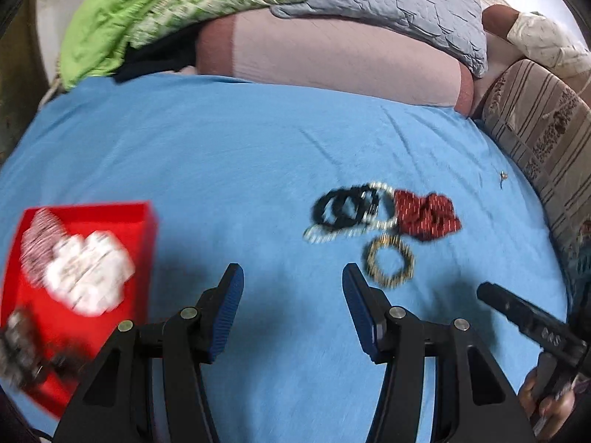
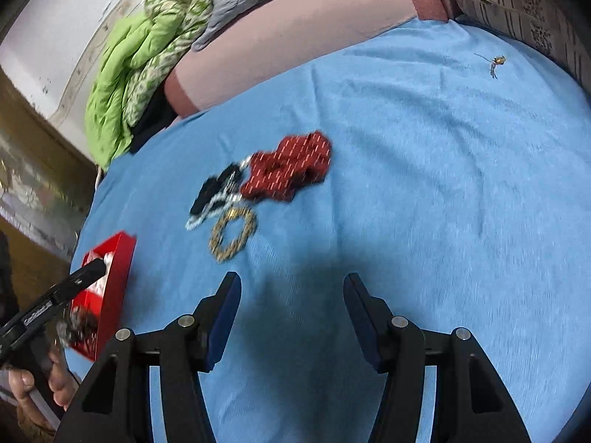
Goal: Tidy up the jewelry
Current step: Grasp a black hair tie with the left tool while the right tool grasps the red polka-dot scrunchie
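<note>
Left wrist view: blue woven bedsheet (image 1: 221, 155), lightly creased. Red square box (image 1: 146, 229) at left holds blurred white and beaded pieces. Black bead bracelets (image 1: 343, 208), a pearl strand (image 1: 380, 188), red sequined scrunchie (image 1: 428, 214) and gold ring-shaped bracelet (image 1: 389, 260) lie clustered mid-bed. Left gripper (image 1: 292, 310) and right gripper (image 2: 291, 313): jaws wide apart, holding nothing.

— How many pieces lie loose on the sheet?
— One red scrunchie (image 1: 428, 216), one gold beaded bracelet (image 1: 389, 260), one small pendant (image 2: 495, 62), and a black-and-pearl tangle (image 1: 349, 208) (too blurred to count).
— Boxes?
— One red box (image 1: 142, 221).
</note>
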The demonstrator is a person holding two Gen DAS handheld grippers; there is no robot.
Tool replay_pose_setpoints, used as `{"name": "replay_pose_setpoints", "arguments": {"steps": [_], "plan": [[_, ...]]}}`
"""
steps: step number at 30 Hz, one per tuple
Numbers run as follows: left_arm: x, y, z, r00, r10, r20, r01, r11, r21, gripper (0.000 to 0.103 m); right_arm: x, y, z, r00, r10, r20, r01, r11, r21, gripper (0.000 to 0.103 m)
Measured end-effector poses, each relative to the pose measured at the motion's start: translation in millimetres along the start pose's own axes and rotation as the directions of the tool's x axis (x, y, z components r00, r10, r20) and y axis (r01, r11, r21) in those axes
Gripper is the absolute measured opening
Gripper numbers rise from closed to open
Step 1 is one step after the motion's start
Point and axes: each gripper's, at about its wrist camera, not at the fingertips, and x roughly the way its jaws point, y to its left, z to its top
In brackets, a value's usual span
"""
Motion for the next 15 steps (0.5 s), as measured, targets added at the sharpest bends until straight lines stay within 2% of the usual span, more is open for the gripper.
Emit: {"name": "replay_pose_setpoints", "arguments": {"steps": [2, 6, 11, 15], "plan": [[22.2, -4.2, 15.9, 1.000, -0.008, -0.005, 0.008, 1.000, 0.012, 0.053, 6.2, -1.0, 10.4, 1.000, 0.006, 0.013, -0.006, 1.000, 0.002, 0.062], [67.0, -8.7, 40.1, 0.999, -0.018, -0.045, 0.019, 1.000, 0.021, 0.038, 22.9, -1.4, 30.4, 1.000, 0.001, 0.031, 0.000, 1.000, -0.015, 0.062], [109.5, -13.0, 51.1, 0.996, -0.022, -0.087, 0.028, 0.998, 0.064, 0.034, 47.5, -7.6, 49.1, 1.000, -0.001, 0.022, 0.001, 1.000, -0.005, 0.062], [124.0, -13.2, 53.1, 0.995, -0.036, -0.092, 0.043, 0.997, 0.071, 0.033, 61.0, -9.4, 58.5, 1.000, -0.008, 0.018, 0.008, 1.000, 0.000, 0.062]]}}
